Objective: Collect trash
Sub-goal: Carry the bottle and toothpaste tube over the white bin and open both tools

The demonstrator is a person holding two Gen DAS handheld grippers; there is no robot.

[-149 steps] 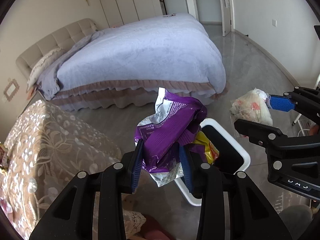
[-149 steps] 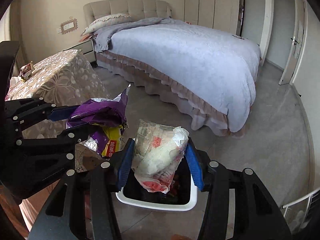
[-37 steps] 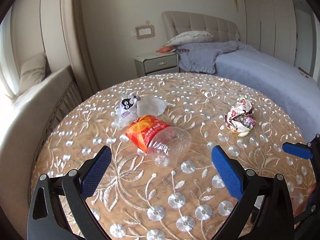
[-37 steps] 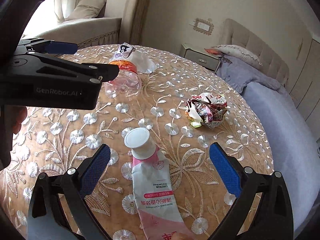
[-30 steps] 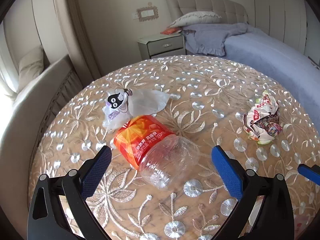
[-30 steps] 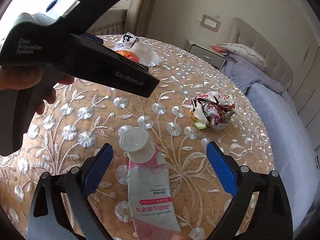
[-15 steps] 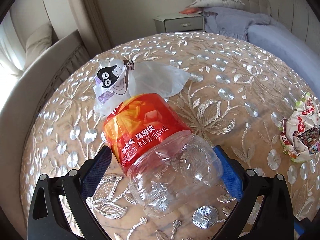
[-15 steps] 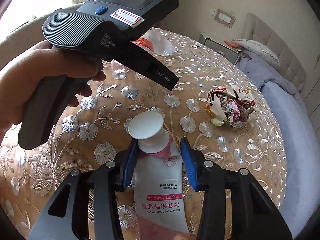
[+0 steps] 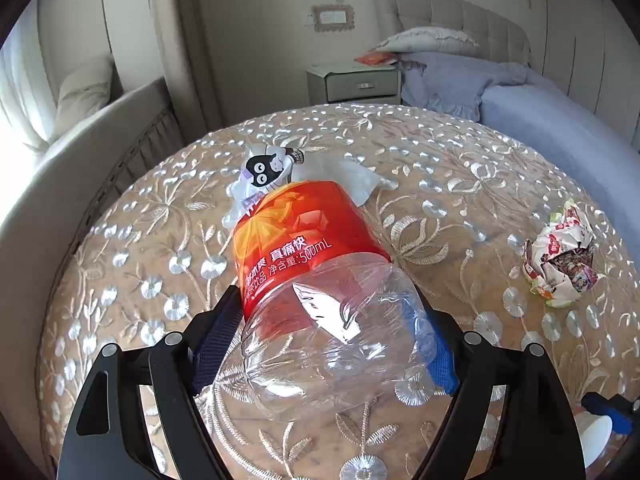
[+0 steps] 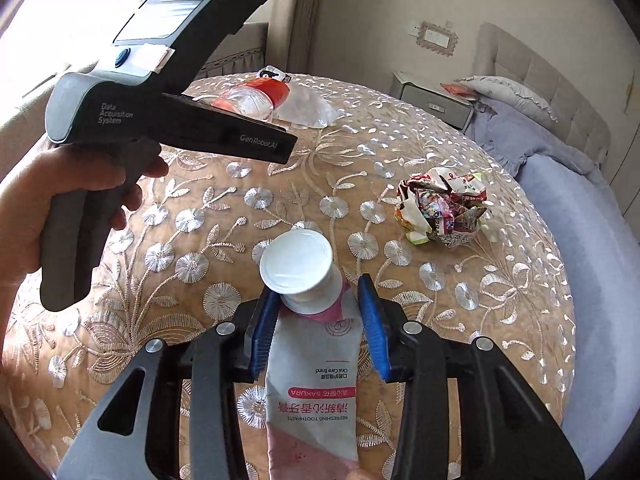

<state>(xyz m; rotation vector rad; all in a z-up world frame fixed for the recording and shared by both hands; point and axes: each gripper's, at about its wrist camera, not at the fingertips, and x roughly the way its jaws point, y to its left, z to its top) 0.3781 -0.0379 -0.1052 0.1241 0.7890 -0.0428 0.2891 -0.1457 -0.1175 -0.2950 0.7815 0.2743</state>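
Trash pick-up step, by the look of it, with two pieces taken at once from the round table under its embroidered cloth. Plastic bottle as landmark: lying on its side left of the table's middle, red label away from the camera, clear base toward it. Clamped on that clear base by the left gripper, jaws just closing in, blue pads touching both flanks of the thin wall. Resting against the bottle's far end, a white bag with a cat face, not yet gripped. Well to the bottle's right, a crumpled wrapper, also untouched. Nearer the table edge and to the bottle's right, a toothpaste tube, white cap pointing away, pinched just below the cap by the right gripper, jaws just narrowing to a tight squeeze. Seen in the right wrist view, a hand round the left gripper's handle. Judged next: raise both grippers straight up, keeping each squeeze steady; go easy on the bottle, likely to buckle or slip out if pressed harder; mind the tube's long tail, likely to sag from a hold so near the cap. Then carry both to wherever the rubbish goes, not in view here, and come back for the bag and the wrapper.
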